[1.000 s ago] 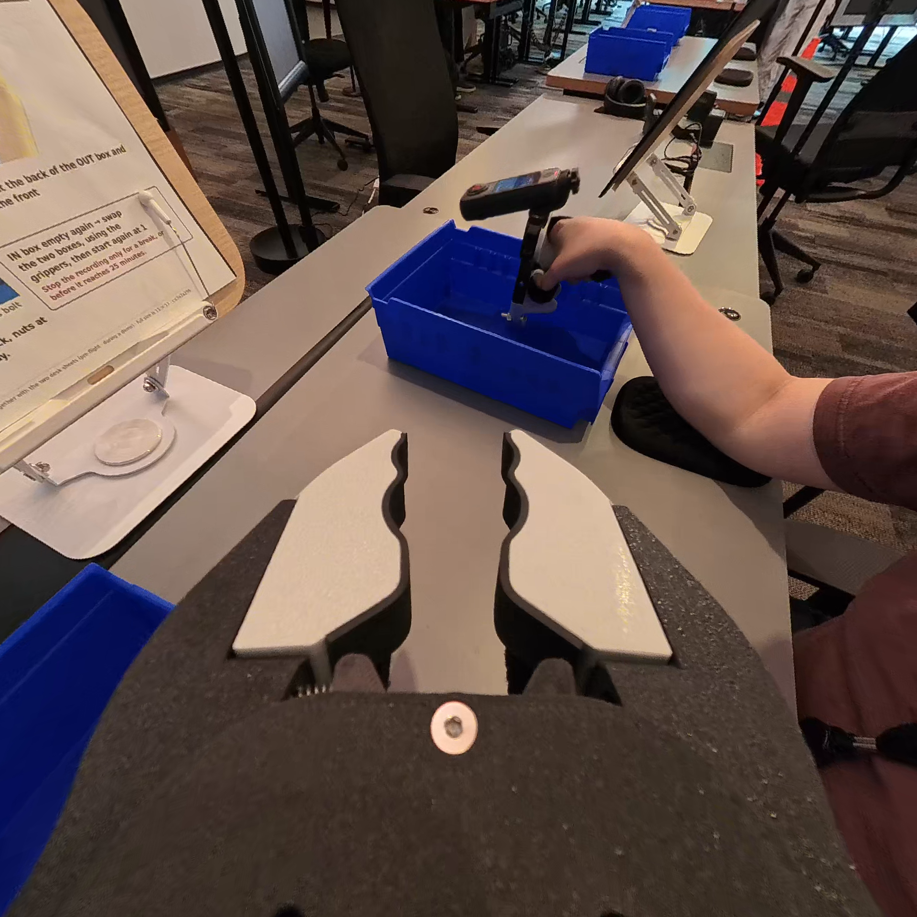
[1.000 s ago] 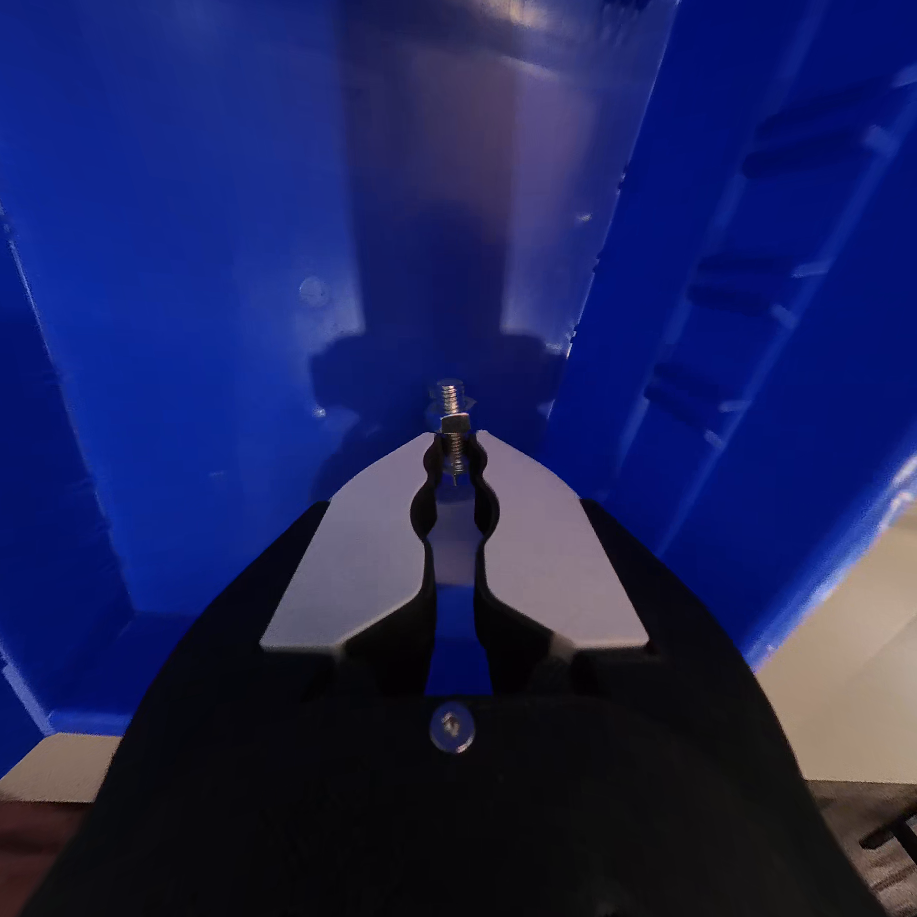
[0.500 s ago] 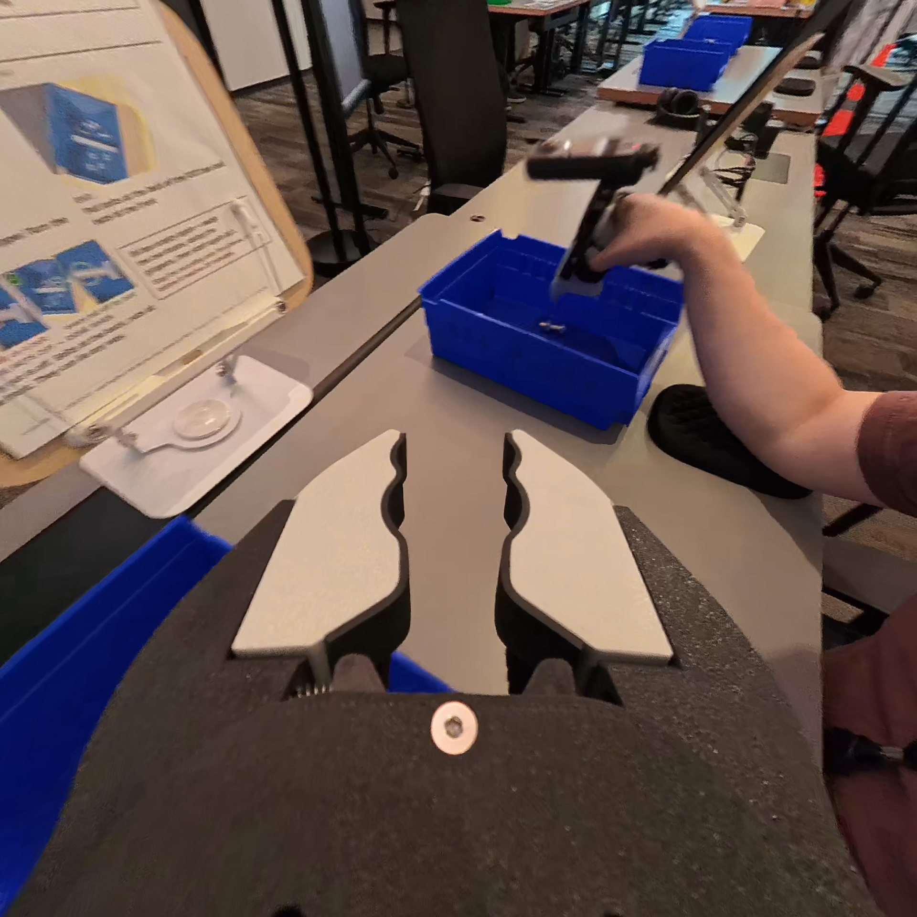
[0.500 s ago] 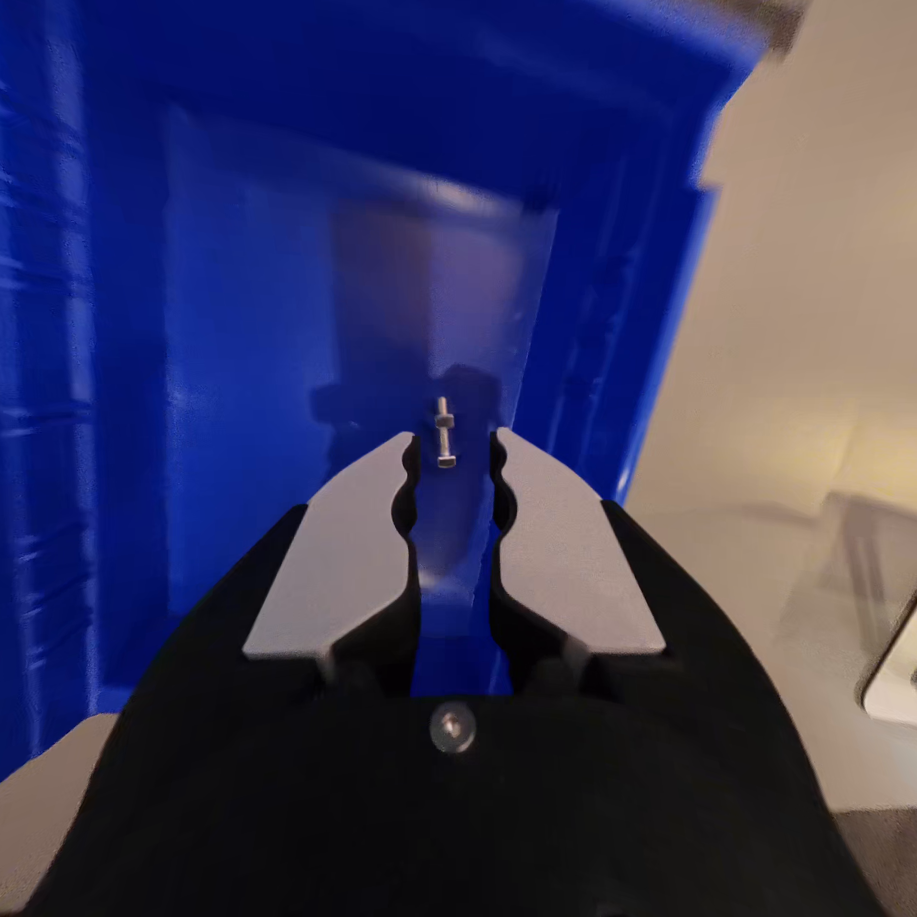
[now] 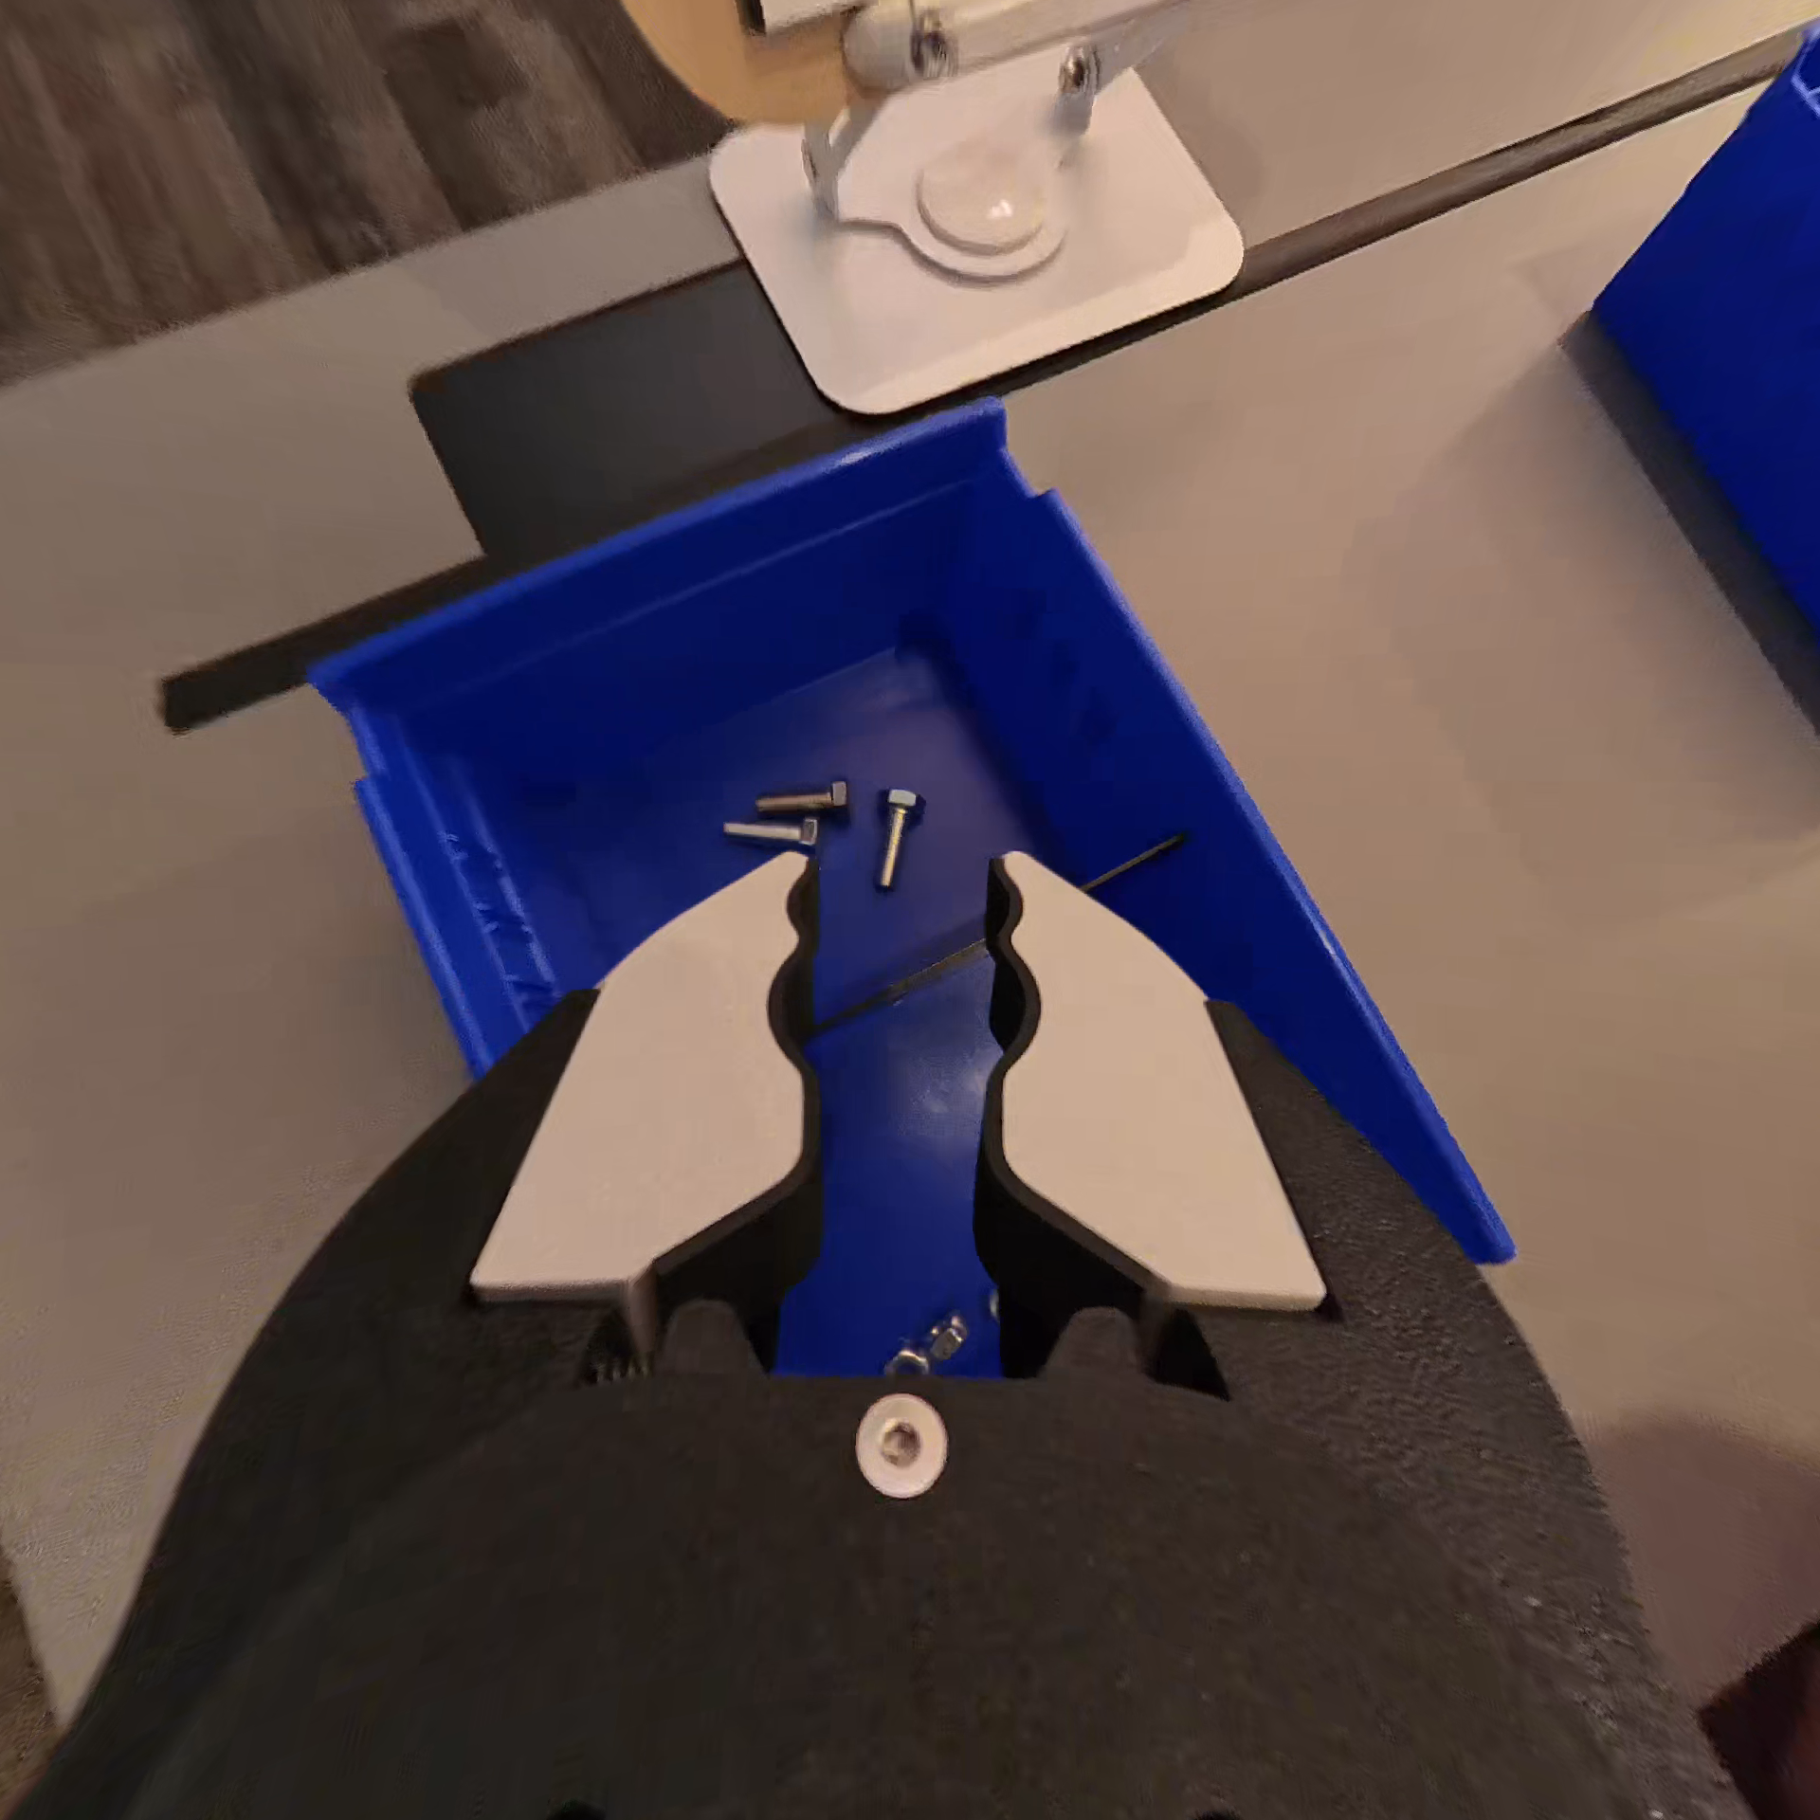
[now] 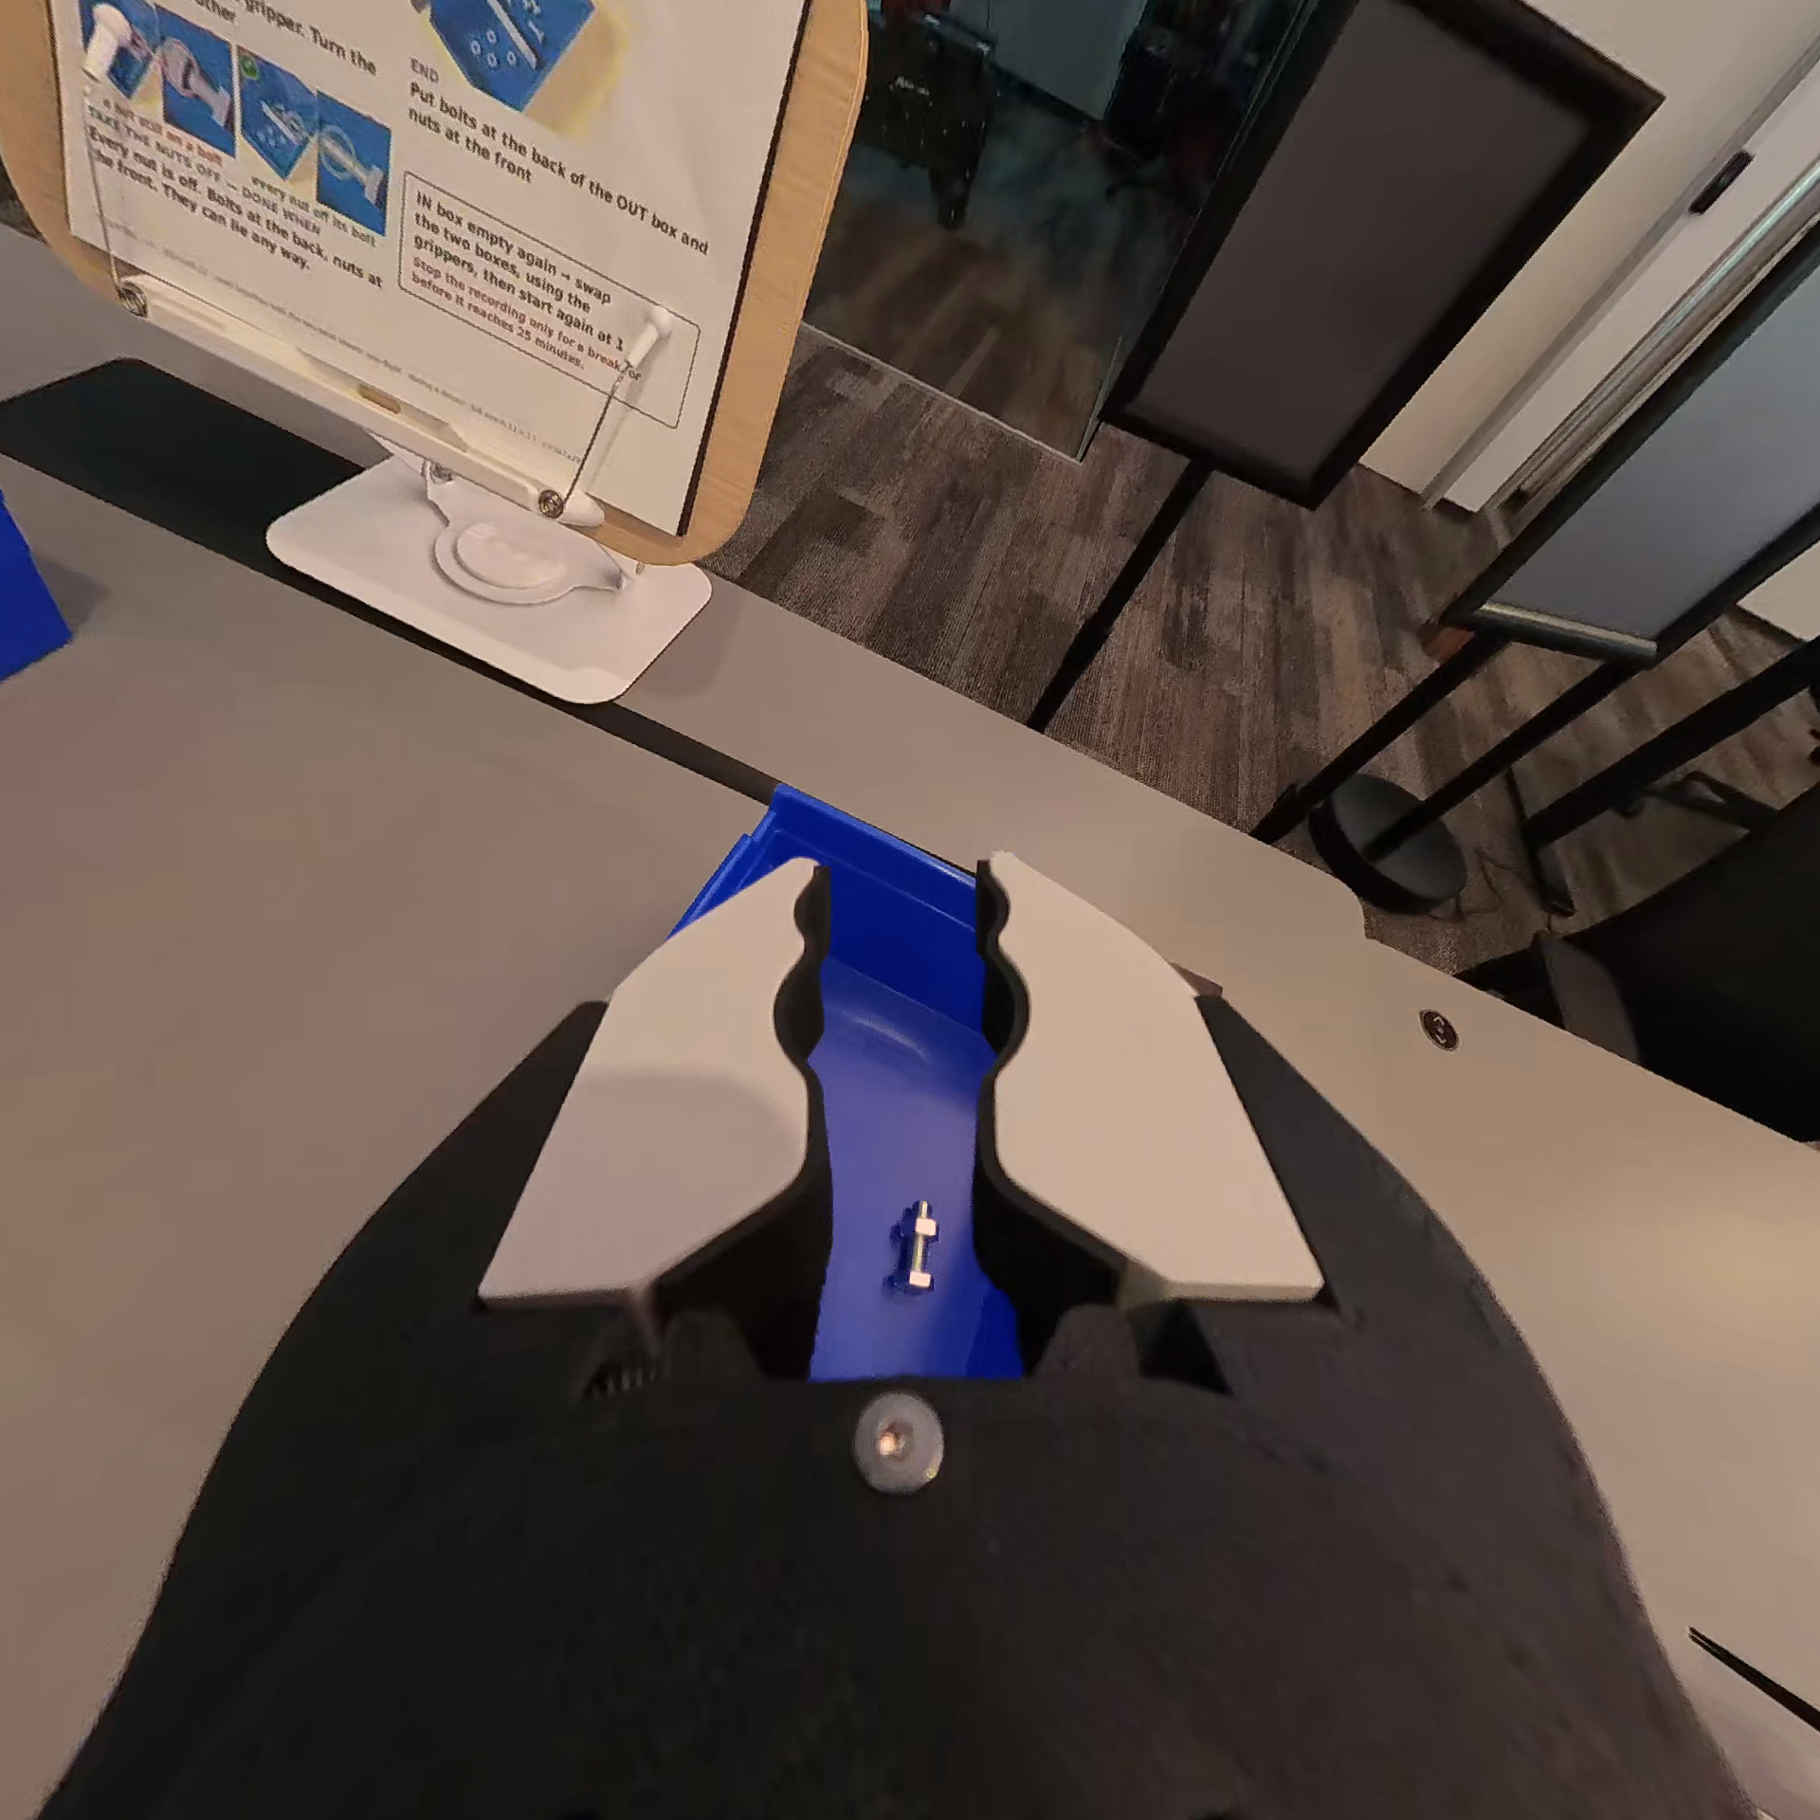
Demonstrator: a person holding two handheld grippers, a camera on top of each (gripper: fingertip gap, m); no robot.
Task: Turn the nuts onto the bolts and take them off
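**Over two blue bins: one bolt assembled, three bare bolts left**

Over the left blue bin (image 5: 1133,709), the left gripper (image 5: 898,867) is held with its jaws parted and nothing between them. Just beyond its fingertips, three bare bolts (image 5: 891,837) are seen lying on the bin floor, two side by side and one apart, none of them carrying a nut. Nearer than the bolts, at the gripper's base, a few loose nuts (image 5: 931,1347) are partly visible. A thin black line is noted across the bin floor; what it is cannot be told.

Away from the left blue bin, over a second blue bin (image 6: 867,867), the right gripper (image 6: 898,867) is likewise released and empty. On that bin's floor, a bolt with a nut on it (image 6: 916,1253) is lying free, untouched by the fingers.

Beyond the left blue bin, a white stand (image 5: 975,256) holding an instruction sheet is placed on the grey table (image 5: 197,886).

Progress, as judged: one nut-and-bolt pair is assembled and set down; at least three bolts are left to be fitted, and any removal is still to be done.
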